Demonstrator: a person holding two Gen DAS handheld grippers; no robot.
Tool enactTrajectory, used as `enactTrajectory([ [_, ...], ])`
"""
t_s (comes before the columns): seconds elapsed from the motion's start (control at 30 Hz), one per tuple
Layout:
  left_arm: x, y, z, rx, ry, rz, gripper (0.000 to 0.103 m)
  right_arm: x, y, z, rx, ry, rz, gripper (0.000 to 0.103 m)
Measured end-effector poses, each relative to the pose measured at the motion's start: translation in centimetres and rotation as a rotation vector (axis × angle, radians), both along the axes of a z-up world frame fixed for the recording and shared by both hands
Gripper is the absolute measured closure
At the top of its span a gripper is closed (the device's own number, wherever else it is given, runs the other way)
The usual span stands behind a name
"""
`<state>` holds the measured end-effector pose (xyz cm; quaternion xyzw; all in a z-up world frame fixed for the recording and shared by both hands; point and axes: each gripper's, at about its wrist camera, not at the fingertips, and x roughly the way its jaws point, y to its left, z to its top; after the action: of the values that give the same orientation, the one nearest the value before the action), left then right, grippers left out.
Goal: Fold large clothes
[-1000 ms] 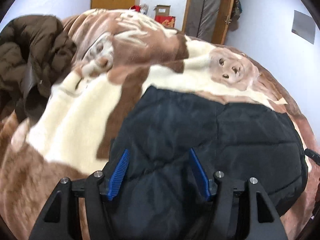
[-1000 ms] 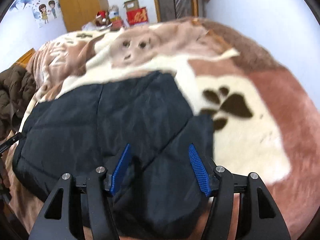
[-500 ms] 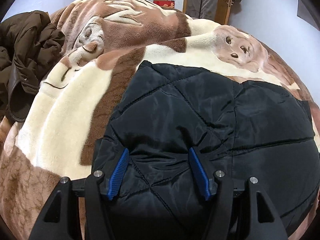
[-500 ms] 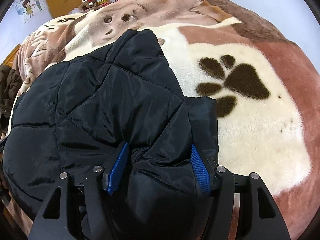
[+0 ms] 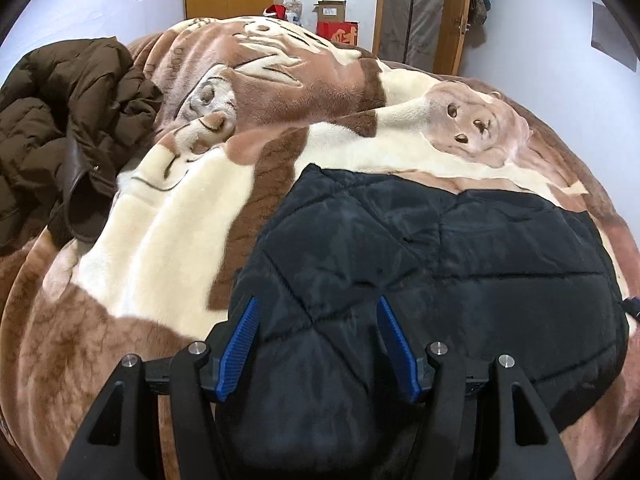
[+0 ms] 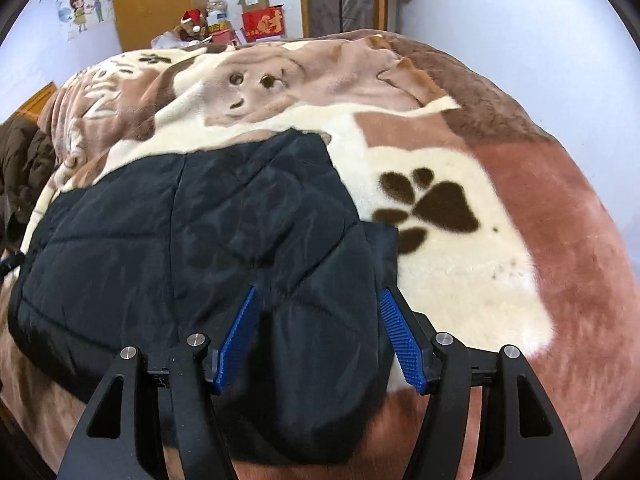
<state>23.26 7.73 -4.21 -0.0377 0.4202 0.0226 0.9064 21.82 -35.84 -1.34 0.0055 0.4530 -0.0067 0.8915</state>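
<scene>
A black quilted jacket (image 5: 440, 264) lies folded flat on the brown and cream blanket (image 5: 168, 240); it also shows in the right wrist view (image 6: 200, 232). My left gripper (image 5: 318, 312) is open, its blue pads (image 5: 240, 336) held just above the jacket's near left part, holding nothing. My right gripper (image 6: 318, 304) is open above the jacket's near right corner, blue pads (image 6: 400, 336) apart, holding nothing.
A brown puffer coat (image 5: 68, 120) is heaped at the bed's left side, also in the right wrist view (image 6: 24, 160). The blanket (image 6: 480, 240) has a paw print to the right of the jacket. Boxes (image 6: 262, 20), a wardrobe and a door stand beyond the bed.
Both grippers have lifted back off the jacket after pressing down on it half a second ago. The jacket lies where it was.
</scene>
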Motion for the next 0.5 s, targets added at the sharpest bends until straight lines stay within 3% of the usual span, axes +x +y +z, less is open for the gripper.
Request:
enactTrajectory([
  [0.13,-0.4,-0.6,-2.1,-0.001,0.057,-0.014,0.039,0.5,-0.4,-3.0,0.002,0.068,-0.003,0.039],
  [0.23,-0.3,-0.8,-3.1,-0.01,0.067,-0.008,0.039,0.8,-0.4,-3.2,0.002,0.068,-0.006,0.038],
  [0.4,-0.3,-1.0,-2.9,-0.004,0.067,-0.004,0.039,0.4,-0.3,-2.6,0.001,0.063,-0.017,0.038],
  [0.5,-1.5,-1.1,-1.9,-0.012,0.064,-0.004,0.04,-1.3,0.0,-0.6,-0.009,0.021,-0.016,0.038],
])
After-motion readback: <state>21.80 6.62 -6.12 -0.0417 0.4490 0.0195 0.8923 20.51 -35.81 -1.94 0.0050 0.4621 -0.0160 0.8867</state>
